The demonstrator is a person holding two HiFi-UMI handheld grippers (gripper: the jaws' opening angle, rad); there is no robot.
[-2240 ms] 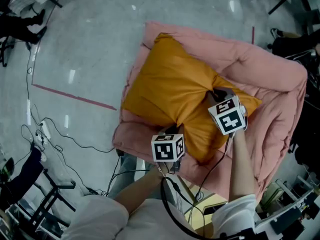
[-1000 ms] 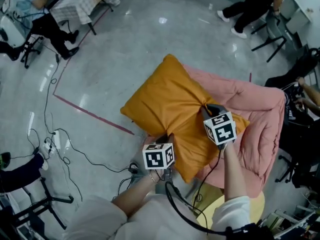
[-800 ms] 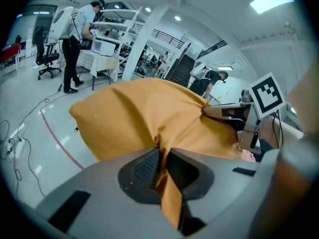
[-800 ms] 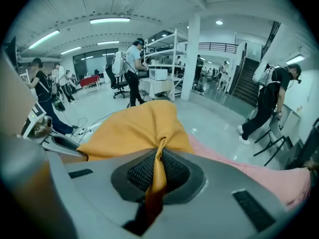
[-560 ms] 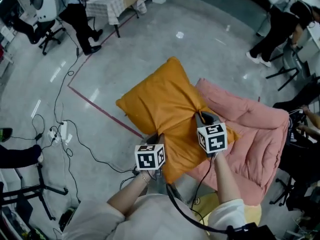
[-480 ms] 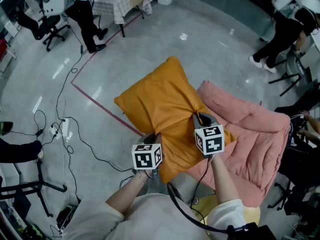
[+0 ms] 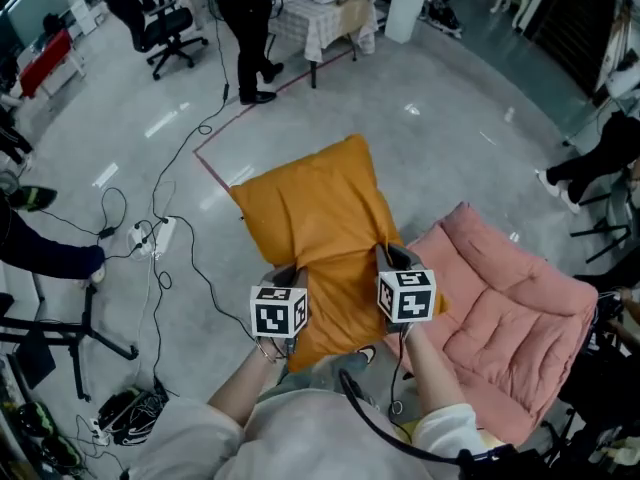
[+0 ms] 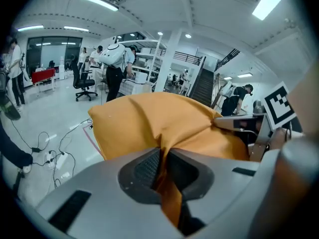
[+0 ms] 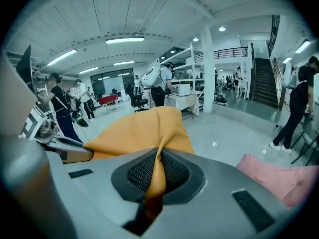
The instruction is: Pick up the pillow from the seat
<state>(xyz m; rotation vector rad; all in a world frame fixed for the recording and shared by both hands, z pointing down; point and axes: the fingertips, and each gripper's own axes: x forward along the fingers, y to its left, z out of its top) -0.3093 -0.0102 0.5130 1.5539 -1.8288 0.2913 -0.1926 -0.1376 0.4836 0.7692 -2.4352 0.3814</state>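
Lifted seemingly clear of the pink quilted seat (image 7: pixel 510 318), the mustard-orange fabric pillow (image 7: pixel 315 218) hangs over grey floor (image 7: pixel 430 158) near black cables (image 7: pixel 203 268), left gripper (image 8: pixel 163 166) and right gripper (image 9: pixel 158 171) each clamped on its edge.

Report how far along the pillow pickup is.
Done: the pillow is lifted off the pink seat and hangs mostly over the floor beside it. In hand: the left gripper and right gripper are each shut on a pinched fold at its near edge. Left: nothing of the lift itself, only holding it up.
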